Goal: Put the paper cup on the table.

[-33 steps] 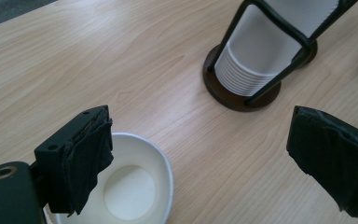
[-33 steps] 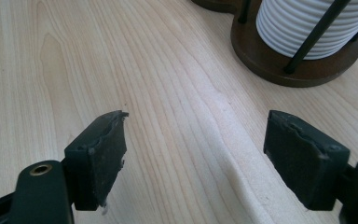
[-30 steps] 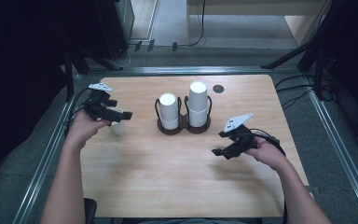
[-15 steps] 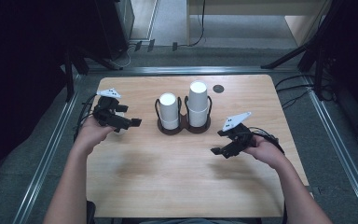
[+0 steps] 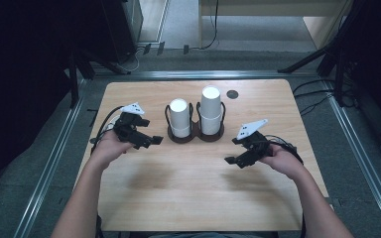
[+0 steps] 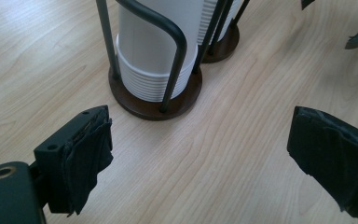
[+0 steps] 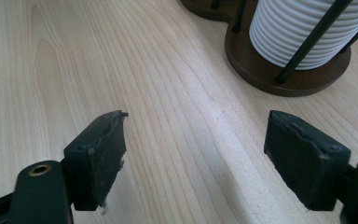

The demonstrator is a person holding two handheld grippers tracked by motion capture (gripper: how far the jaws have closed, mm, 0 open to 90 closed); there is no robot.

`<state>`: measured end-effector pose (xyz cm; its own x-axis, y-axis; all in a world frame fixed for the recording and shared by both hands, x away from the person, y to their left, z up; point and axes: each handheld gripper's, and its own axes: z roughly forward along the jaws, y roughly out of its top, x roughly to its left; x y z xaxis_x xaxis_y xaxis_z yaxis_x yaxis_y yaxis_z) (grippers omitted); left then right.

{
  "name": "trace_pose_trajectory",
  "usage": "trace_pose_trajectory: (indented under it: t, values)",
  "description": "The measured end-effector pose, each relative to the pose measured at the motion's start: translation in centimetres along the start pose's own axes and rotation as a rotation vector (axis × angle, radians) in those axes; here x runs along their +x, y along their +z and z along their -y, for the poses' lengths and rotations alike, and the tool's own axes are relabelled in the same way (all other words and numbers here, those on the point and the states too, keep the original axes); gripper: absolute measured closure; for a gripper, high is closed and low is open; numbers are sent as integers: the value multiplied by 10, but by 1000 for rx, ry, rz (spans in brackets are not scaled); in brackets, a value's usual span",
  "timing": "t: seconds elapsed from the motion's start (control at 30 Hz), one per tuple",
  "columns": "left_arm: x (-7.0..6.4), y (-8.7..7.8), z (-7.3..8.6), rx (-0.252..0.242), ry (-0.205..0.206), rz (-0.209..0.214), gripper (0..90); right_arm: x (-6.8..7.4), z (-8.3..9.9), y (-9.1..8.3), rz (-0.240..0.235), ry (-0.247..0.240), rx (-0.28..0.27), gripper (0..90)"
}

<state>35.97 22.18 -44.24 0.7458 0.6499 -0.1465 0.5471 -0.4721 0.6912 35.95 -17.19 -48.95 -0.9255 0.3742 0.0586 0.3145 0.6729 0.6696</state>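
Two stacks of white paper cups stand in dark wire holders on round brown bases at the table's middle back: a shorter left stack (image 5: 179, 118) and a taller right stack (image 5: 211, 110). My left gripper (image 5: 149, 133) hovers just left of the shorter stack, open and holding nothing. In the left gripper view the gripper (image 6: 205, 154) faces that stack (image 6: 154, 46) and its base (image 6: 154, 100). My right gripper (image 5: 232, 151) is open in front of and to the right of the taller stack. In the right gripper view the gripper (image 7: 196, 149) has this ribbed stack (image 7: 303, 32) at upper right.
A small black disc (image 5: 232, 94) lies on the wooden table (image 5: 188, 198) behind the right stack. The wire uprights (image 6: 175, 56) ring each cup stack. Metal rails and cables run along the floor on both sides of the table.
My left gripper has moved right and slightly nearer, closing in on the left cup holder. The right gripper has barely shifted.
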Motion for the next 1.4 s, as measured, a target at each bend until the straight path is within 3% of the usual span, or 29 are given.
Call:
trace_pose_trajectory:
  t: [0.1,0.23,0.33,0.37,0.47,0.63,0.77,0.97,1.1,1.27,1.4]
  values:
    - [-4,6,0,-7,-1,13,67,1,0,1,-2,-2,6,209]
    - [-12,18,2,13,22,-11,67,1,0,2,0,-9,9,209]
    - [-15,26,3,20,18,14,67,1,0,2,-3,-8,12,209]
    - [-17,28,3,33,19,-7,67,1,0,3,-4,-7,14,209]
    - [-24,34,4,34,28,-3,67,2,0,3,-4,-10,13,209]
    - [-38,48,4,75,91,4,67,2,0,3,-5,-14,16,209]
    - [-47,57,3,75,104,21,67,3,-1,3,-3,-15,12,209]
    - [-73,73,3,70,183,12,67,4,-2,5,-5,-24,16,209]
    - [-85,83,0,62,211,36,67,6,-2,5,-8,-24,15,209]
    - [-89,89,-3,61,211,54,67,7,-3,5,-8,-34,9,209]
    - [-90,92,-5,33,184,50,67,9,-5,8,-14,-38,12,209]
